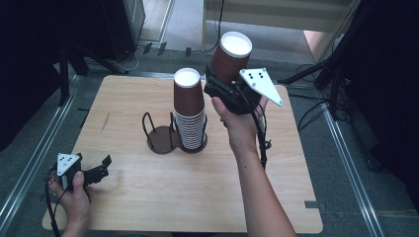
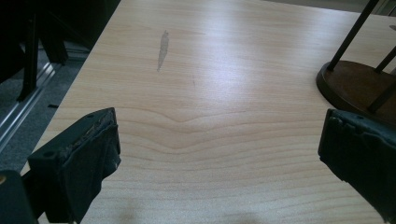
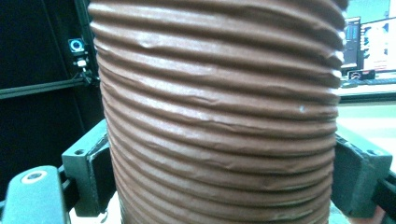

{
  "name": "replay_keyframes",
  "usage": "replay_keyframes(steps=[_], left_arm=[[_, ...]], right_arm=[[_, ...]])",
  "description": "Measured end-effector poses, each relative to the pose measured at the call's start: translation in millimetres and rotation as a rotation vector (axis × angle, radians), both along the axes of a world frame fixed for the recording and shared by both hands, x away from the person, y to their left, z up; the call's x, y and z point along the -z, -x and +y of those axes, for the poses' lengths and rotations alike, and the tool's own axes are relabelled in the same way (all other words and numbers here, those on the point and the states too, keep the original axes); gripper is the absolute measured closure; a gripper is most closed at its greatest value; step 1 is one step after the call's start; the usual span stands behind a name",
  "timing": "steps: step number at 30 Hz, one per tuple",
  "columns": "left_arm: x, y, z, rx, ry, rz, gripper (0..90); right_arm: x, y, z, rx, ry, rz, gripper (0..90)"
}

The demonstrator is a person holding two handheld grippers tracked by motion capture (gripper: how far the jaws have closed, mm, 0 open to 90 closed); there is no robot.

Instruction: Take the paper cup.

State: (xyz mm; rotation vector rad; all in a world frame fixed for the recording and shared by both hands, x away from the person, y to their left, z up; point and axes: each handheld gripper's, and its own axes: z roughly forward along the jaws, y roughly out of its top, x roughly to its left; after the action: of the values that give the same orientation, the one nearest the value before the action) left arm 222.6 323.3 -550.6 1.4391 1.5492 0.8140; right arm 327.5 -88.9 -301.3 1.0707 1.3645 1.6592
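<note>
At the near left corner of the table, the left gripper rests low in the person's left hand, its jaws spread wide with nothing between them. In the left gripper view the same gripper looks across bare wood grain, one black pad low at each side and a faint grey smudge on the surface ahead.

Toward the middle of the table stands a dark wire cup holder with two round bases; its left bay is bare (a slice of that brown base and its thin uprights shows at the right edge of the left gripper view). The right bay carries a stack of cups, brown and ribbed, upright, with a white inside showing at the top.

To the right of the stack, lifted well clear of the surface and above the far right part of the table, the right gripper clamps a single brown cup, tilted slightly, mouth up. In the right gripper view the ribbed cup wall sits squeezed between the two jaws of the gripper, a pad pressed to each side.
</note>
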Motion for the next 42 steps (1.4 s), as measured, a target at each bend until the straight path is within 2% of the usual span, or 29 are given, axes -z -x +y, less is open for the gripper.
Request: replay_keyframes(steps=[5, 9, 12, 22, 28, 32, 33, 36, 42], left_arm=[[-0.1, -0.1, 0.2, 0.006, 0.004, 0.001, 0.0], [0.1, -0.2, -0.1, 0.009, 0.001, -0.002, 0.0], [0.0, -0.3, -0.9, 0.005, -0.003, -0.004, 0.0], [-2.0, 1.6, 0.9, 0.009, 0.012, -0.011, 0.0], [-6.8, 1.7, -1.0, 0.024, 0.010, -0.023, 0.0], [-17.5, 1.3, -10.2, 0.058, 0.007, -0.049, 0.0], [-17.5, 1.3, -10.2, 0.058, 0.007, -0.049, 0.0], [-29.0, 2.6, -20.1, 0.093, -0.015, -0.064, 0.0], [-44.2, 2.7, -35.0, 0.148, -0.023, -0.089, 0.0]], right_arm=[[3.8, 3.8, -9.9, 0.017, 0.001, 0.002, 12.2], [11.1, 9.1, -18.1, 0.038, 0.040, 0.008, 12.3], [15.0, 11.9, -21.7, 0.041, 0.046, 0.013, 12.3], [42.4, 22.6, -44.2, 0.070, 0.061, 0.049, 12.3], [54.7, 26.2, -50.2, 0.074, 0.063, 0.063, 12.3], [67.6, 32.1, -52.9, 0.065, 0.091, 0.076, 12.4], [67.6, 32.1, -52.9, 0.065, 0.091, 0.076, 12.4], [75.0, 38.2, -55.3, 0.059, 0.110, 0.074, 12.4], [84.1, 46.2, -60.1, 0.061, 0.123, 0.073, 12.4]])
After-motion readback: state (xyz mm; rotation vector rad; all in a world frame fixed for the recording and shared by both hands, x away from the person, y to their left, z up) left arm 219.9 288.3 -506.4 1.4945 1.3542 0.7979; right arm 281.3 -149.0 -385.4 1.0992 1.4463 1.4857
